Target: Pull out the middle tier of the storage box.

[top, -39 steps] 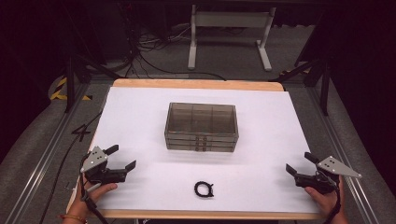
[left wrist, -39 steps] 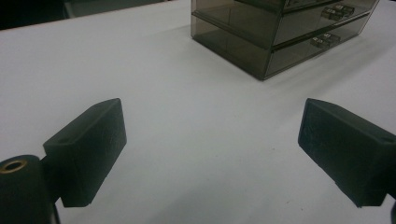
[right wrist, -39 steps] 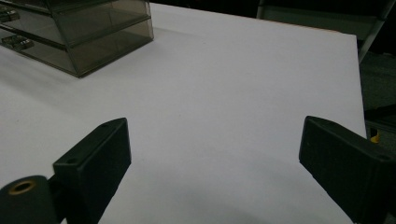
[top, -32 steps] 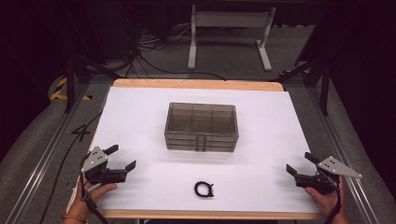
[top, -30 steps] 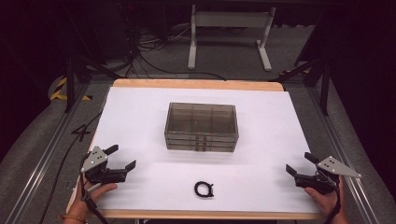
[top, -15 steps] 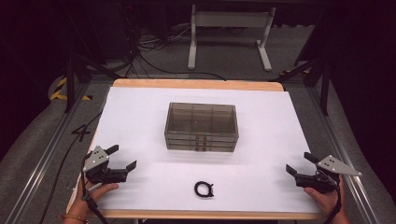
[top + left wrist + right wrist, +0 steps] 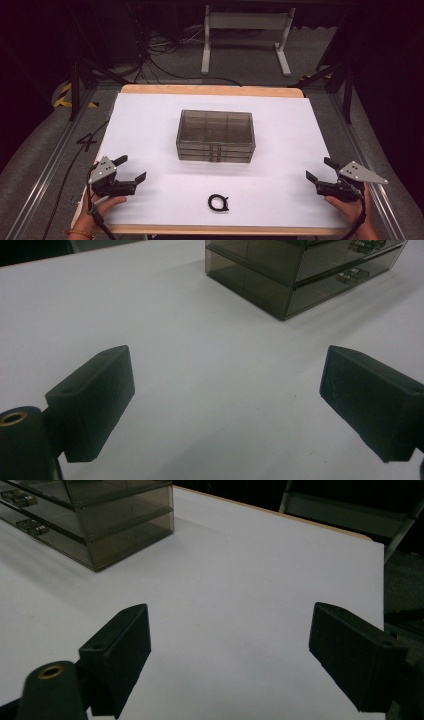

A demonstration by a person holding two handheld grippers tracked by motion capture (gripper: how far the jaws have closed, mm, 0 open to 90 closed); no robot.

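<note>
- Left gripper sits at about 7 o'clock on the white table, held in one hand; its jaws are spread wide with bare table between them, nothing gripped. Left gripper view agrees: gap at is empty.
- Right gripper sits at about 4 o'clock, held in the other hand; its jaws are also spread wide over bare table, nothing between them, as in its own view.
- Versus the earlier high-view frames: right jaws have just been closing a little, still wide, nothing between them. Both grippers, the drawer box and the black ring lie where they did; no shift seen.
- Drawer box, smoky clear plastic, stands at table centre, well apart from both grippers. Long axis runs 9 o'clock to 3 o'clock; drawer fronts with small handles face 6 o'clock, toward the person.
- Left gripper view has the box at upper right; right gripper view has it at upper left. Both grippers point roughly inward and forward, toward the box.
- Black ring, a small loop with a tab, lies flat at 6 o'clock near the front edge, between the two grippers and apart from each.
- Count: two grippers, two hands, one drawer box with stacked drawers (three tiers visible from above), one black ring.
</note>
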